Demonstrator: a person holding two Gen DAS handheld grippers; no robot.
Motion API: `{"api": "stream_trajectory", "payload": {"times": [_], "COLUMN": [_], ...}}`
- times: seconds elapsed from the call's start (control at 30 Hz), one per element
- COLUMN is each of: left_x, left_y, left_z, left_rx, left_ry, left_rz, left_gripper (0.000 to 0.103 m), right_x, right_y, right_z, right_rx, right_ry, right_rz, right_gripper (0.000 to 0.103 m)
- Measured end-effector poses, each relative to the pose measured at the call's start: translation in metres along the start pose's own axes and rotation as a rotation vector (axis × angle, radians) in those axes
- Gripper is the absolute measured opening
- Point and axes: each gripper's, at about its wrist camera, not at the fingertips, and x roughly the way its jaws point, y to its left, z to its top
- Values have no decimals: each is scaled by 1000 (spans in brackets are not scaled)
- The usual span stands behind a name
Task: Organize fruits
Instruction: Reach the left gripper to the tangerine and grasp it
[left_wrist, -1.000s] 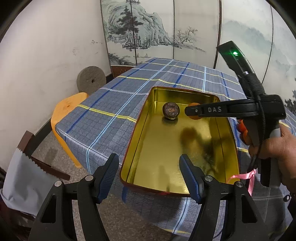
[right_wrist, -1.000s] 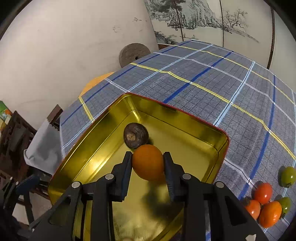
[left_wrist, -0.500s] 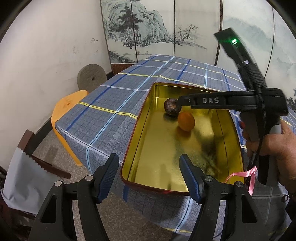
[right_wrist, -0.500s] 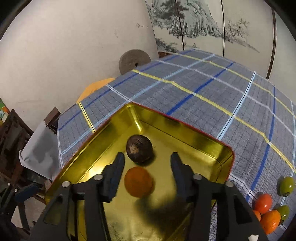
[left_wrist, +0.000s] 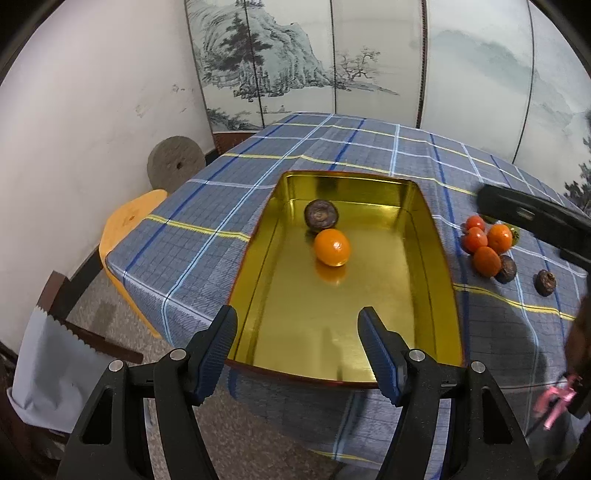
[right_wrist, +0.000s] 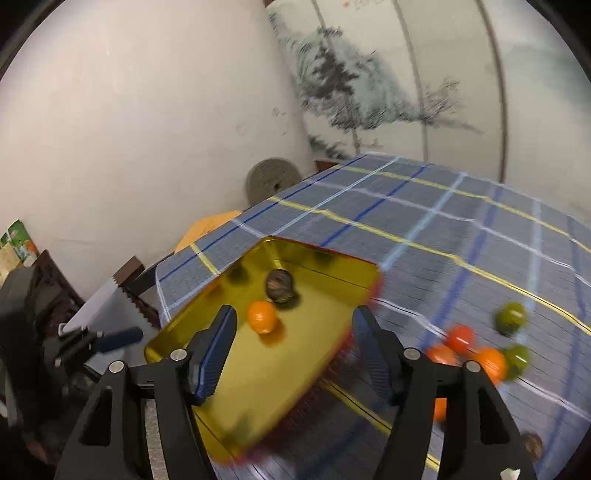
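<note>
Left wrist view: your left gripper (left_wrist: 297, 334) hangs w/ jaws apart, nothing between them. The near end of the gold tin (left_wrist: 432, 236) sits right under and ahead of the jaws. Further ahead, inside the tin, an orange (left_wrist: 332, 247) lies touching a dark brown round fruit (left_wrist: 321, 214). Off to the right of the jaws, on the plaid desk (left_wrist: 207, 236), a cluster waits: red-orange fruits (left_wrist: 484, 243) packed together, a dark one (left_wrist: 505, 269) touching them, another dark one (left_wrist: 546, 282) a bit apart. The black bar at far right is prob. part of your other tool.

Right wrist view (blurred): your right gripper (right_wrist: 293, 345) has jaws opening, empty. The orange (right_wrist: 262, 316) sits just ahead, between the jaw lines but clear of the pads, beside the dark fruit (right_wrist: 280, 288). To the right of the jaws: the red-orange pile (right_wrist: 461, 349) plus two green fruits (right_wrist: 511, 317).

Handling, as I judge it: these are small, round, smooth-skinned, so they'll roll and can squirt out of a pinch. Prob. light. Red-orange ones look like tomatoes or persimmons, so soft; squeeze gently. Take each across its widest middle, pads on opp. sides, from above. Fruits in the pile touch, so pick an outer one first.
</note>
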Motion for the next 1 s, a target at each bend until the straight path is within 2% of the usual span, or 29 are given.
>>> {"api": "stream_trajectory", "payload": {"times": [0.17,0.37,0.43,0.57,0.63,0.7,0.77,0.87,1.0], "left_x": [-7,-13,-16,-19,-20,-20,-13,9,37], "left_y": [-16,-42,-55,-82,-97,-115,-129,-144,-159], "left_z": [0,1,2,7,11,15,22,37,57], "left_rx": [32,79,108,171,197,229,241,207,128], "left_ry": [-10,-14,-18,-7,-5,-11,7,90,179], "left_rz": [-4,-26,-55,-138,-179,-210,-253,-323,-384], "left_gripper": [68,68,68,68,68,68,68,67,64], "right_x": [-56,-117,-136,-169,-179,-194,-202,-206,-199], "right_y": [-43,-119,-143,-191,-207,-225,-236,-251,-250], "right_z": [-30,-80,-95,-123,-134,-148,-158,-171,-174], "right_rx": [59,198,249,287,288,321,359,413,401], "right_ry": [-42,-46,-48,2,15,17,4,-15,-6], "right_rz": [-118,-308,-364,-587,-649,-680,-676,-634,-598], "right_gripper": [69,69,69,69,69,69,69,69,69]}}
